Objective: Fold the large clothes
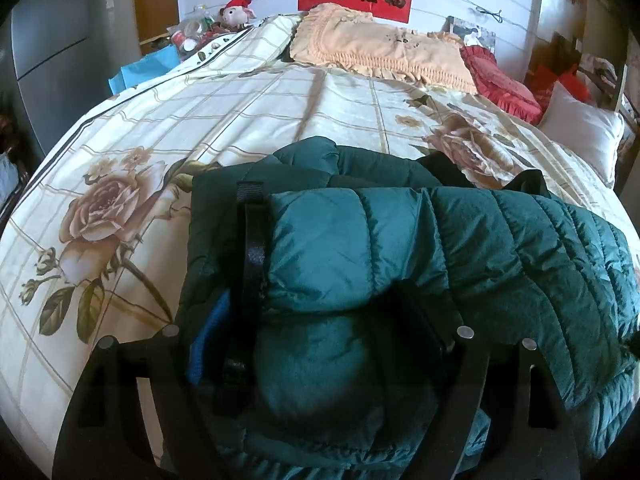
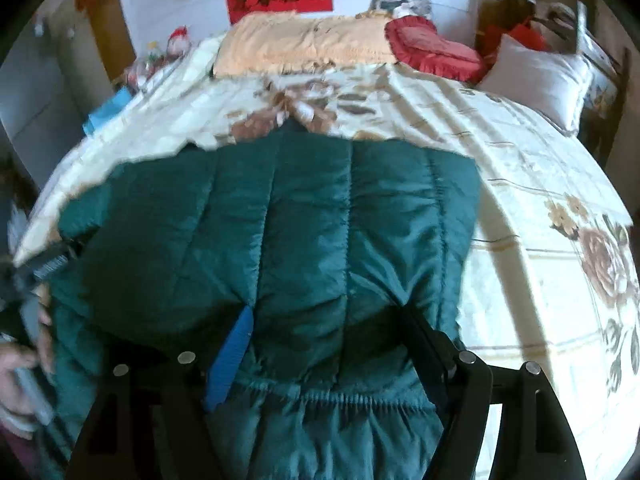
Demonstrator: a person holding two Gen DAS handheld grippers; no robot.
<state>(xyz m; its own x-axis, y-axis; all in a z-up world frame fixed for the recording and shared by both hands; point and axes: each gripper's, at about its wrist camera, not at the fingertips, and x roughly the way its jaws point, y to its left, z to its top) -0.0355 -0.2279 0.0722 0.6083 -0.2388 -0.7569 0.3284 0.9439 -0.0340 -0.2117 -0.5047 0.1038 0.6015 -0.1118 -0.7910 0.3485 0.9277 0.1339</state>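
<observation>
A dark green quilted puffer jacket (image 1: 500, 248) lies on the floral bedspread (image 1: 200, 120). In the left wrist view a rolled, puffy part of it fills the gap of my left gripper (image 1: 332, 248). The left finger (image 1: 252, 248) is sunk in a fold and the right finger is mostly buried under fabric. In the right wrist view the jacket (image 2: 280, 220) spreads out ahead, blurred. My right gripper (image 2: 324, 316) is shut on its gathered hem, and the blue pad (image 2: 232, 352) presses into the cloth.
At the head of the bed lie a peach frilled pillow (image 1: 380, 52), a red cushion (image 1: 500, 80) and a white pillow (image 1: 580, 132). Clutter and a plush toy (image 1: 236, 10) sit at the far left corner. A hand (image 2: 20, 368) shows at the left edge.
</observation>
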